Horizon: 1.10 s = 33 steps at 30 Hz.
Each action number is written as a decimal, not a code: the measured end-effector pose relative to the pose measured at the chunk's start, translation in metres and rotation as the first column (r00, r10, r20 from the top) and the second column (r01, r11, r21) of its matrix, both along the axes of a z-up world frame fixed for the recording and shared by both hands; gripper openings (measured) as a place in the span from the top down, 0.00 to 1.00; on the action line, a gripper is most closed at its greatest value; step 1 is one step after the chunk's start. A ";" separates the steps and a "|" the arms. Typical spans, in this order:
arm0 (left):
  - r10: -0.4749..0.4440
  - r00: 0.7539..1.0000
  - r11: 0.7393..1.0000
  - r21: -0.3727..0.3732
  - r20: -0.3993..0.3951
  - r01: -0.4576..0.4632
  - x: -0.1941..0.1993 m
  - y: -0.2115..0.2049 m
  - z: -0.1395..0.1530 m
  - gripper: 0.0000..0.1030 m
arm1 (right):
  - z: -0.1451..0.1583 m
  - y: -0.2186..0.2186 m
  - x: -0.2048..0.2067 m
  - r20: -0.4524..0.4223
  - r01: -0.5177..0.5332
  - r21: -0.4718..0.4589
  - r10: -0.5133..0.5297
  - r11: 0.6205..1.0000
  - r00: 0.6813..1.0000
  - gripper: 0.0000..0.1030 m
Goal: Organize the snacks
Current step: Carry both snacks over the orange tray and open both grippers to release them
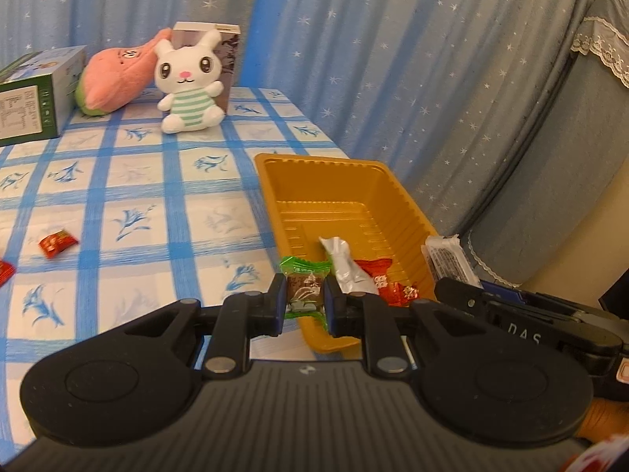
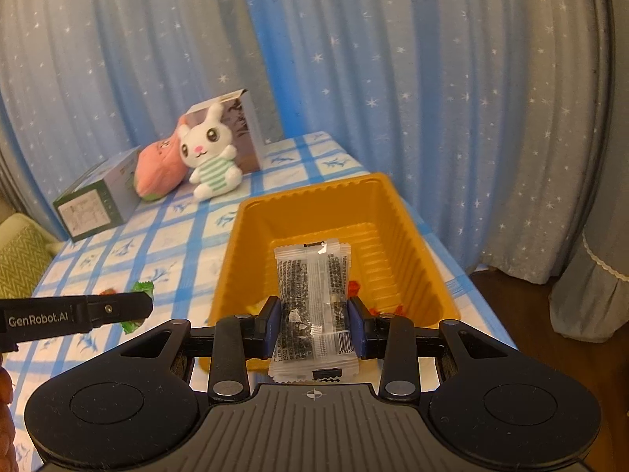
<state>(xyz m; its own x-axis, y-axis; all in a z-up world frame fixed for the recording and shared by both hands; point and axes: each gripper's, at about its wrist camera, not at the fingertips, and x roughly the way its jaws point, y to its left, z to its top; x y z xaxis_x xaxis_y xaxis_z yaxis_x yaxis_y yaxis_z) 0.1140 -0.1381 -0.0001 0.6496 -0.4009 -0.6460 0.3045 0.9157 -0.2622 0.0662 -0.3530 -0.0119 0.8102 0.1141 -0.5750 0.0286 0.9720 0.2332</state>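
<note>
Landmark: the orange ribbed plastic tray [image 1: 389, 192] standing at the right edge of the counter [image 1: 118, 196], which wears a blue-and-white checked cloth with a leaf print.

Far left of the tray: a green-and-white printed carton [image 1: 35, 96] lying on its side at the back of the counter, with a pink round plush [image 1: 114, 78] just beside it.

Back left of the tray: a white plush rabbit in a green striped shirt [image 1: 191, 82] sitting upright against a tall grey-brown box [image 1: 226, 63].

Left of the tray, nearer: a small red-wrapped candy [image 1: 57, 242] on the cloth, well apart from the tray, and the corner of another red wrapper [image 1: 6, 271] at the picture's edge.

Left gripper [image 1: 304, 303]: at the tray's near left corner, fingers [image 1: 277, 303] closed tight on a green-wrapped candy with a brown printed face [image 1: 304, 287] — the candy is held just outside and above the rim.

Inside the tray: a crumpled silver foil wrapper [image 1: 346, 265] and red-wrapped sweets [image 1: 387, 281] at the near end of the floor.

Right gripper [image 2: 314, 324]: over the tray's near end, fingers [image 2: 357, 324] pressed against both long sides of a clear, flat plastic packet of dark snack with black print [image 2: 312, 295] — the packet stands upright above the tray floor.

Behind the tray: blue curtains with white stars [image 2: 354, 59].
</note>
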 end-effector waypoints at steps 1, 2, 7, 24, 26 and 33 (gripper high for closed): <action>-0.004 1.000 1.000 0.001 -0.002 0.004 0.002 -0.003 0.000 0.83 | 0.000 -0.002 0.002 0.000 0.002 0.001 -0.002 1.000 1.000 0.64; -0.009 1.000 1.000 0.000 -0.002 0.009 0.004 -0.006 -0.001 0.83 | 0.000 -0.005 0.005 -0.001 0.004 0.001 -0.004 1.000 1.000 0.64; -0.028 1.000 1.000 0.007 -0.004 0.028 0.013 -0.020 -0.003 0.83 | -0.001 -0.015 0.017 0.000 0.012 0.004 -0.012 1.000 1.000 0.64; -0.058 0.998 0.998 0.030 -0.020 0.059 0.043 -0.049 -0.019 0.83 | -0.008 -0.035 0.050 -0.002 0.036 0.015 -0.036 0.999 0.999 0.64; -0.058 0.998 0.998 0.030 -0.023 0.059 0.046 -0.052 -0.021 0.83 | -0.009 -0.037 0.051 -0.005 0.040 0.020 -0.040 0.999 0.999 0.64; -0.050 0.998 0.998 0.048 -0.022 0.051 0.047 -0.050 -0.026 0.78 | -0.011 -0.041 0.051 -0.010 0.044 0.038 -0.044 0.998 0.999 0.64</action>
